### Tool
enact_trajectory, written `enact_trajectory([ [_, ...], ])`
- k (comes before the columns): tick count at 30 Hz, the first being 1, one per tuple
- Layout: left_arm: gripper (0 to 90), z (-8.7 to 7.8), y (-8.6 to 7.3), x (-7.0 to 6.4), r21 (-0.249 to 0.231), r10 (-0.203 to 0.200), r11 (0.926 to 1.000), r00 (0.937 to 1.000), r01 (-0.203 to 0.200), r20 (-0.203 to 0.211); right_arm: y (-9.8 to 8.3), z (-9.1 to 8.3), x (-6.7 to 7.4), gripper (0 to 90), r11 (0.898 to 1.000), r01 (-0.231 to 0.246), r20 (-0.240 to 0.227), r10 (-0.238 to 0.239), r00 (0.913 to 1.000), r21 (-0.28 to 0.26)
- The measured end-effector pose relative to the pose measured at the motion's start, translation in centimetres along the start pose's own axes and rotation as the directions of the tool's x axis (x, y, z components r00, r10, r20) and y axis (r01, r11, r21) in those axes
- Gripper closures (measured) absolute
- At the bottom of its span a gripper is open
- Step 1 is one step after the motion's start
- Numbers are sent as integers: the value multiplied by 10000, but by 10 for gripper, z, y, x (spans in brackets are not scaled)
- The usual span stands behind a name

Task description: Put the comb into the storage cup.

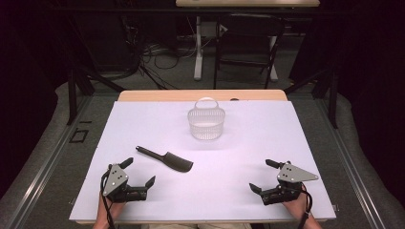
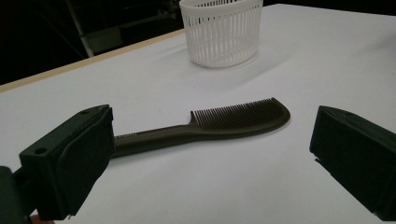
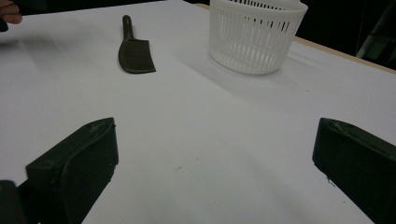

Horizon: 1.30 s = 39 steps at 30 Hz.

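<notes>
Left gripper (image 1: pixel 141 172) rests near the desk's (image 1: pixel 267 129) front-left corner, jaws wide apart, holding nothing. Comb (image 1: pixel 166 159) lies flat just beyond it, left of centre, handle toward the left edge. Basket (image 1: pixel 206 123) stands upright toward the rear edge. Right gripper (image 1: pixel 263 176) sits near the front-right corner, jaws wide, empty.

A lab or recording studio: black curtains wall in a lone white-covered table (image 1: pixel 267 143), loose cables (image 1: pixel 157 57) trail across grey carpet, a folding chair (image 1: pixel 248 45) behind.
</notes>
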<state>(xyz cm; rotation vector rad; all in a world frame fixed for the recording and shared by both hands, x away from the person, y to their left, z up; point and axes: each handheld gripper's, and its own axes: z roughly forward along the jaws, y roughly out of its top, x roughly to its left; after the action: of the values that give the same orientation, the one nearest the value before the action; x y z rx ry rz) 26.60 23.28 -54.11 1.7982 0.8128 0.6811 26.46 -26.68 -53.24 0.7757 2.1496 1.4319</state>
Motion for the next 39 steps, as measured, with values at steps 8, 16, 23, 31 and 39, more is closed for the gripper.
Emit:
enact_trajectory([
  [8, 0, 8, 4, 5, 100, 12, 9999, 9998, -10, -195, 0, 1, 0, 1, 10000, 16, -11, -16, 10000, 20],
  [16, 0, 13, 6, 9, 96, -66, 9999, 9993, 70, -355, -1, 2, -1, 2, 10000, 19, -60, -19, 10000, 83],
  [23, 0, 18, 8, 14, 91, -130, 9999, 9988, 135, -475, 0, 1, 0, 3, 10000, 13, -1, -13, 10000, 33],
  [31, 0, 22, 15, 21, 84, -374, 9992, 9974, 380, -622, 0, 1, -1, 3, 10000, 19, -38, -19, 10000, 76],
  [39, 0, 29, 18, 29, 157, -500, 9986, 9958, 513, -761, 0, 3, -1, 3, 9999, 62, -72, -62, 10000, 80],
])
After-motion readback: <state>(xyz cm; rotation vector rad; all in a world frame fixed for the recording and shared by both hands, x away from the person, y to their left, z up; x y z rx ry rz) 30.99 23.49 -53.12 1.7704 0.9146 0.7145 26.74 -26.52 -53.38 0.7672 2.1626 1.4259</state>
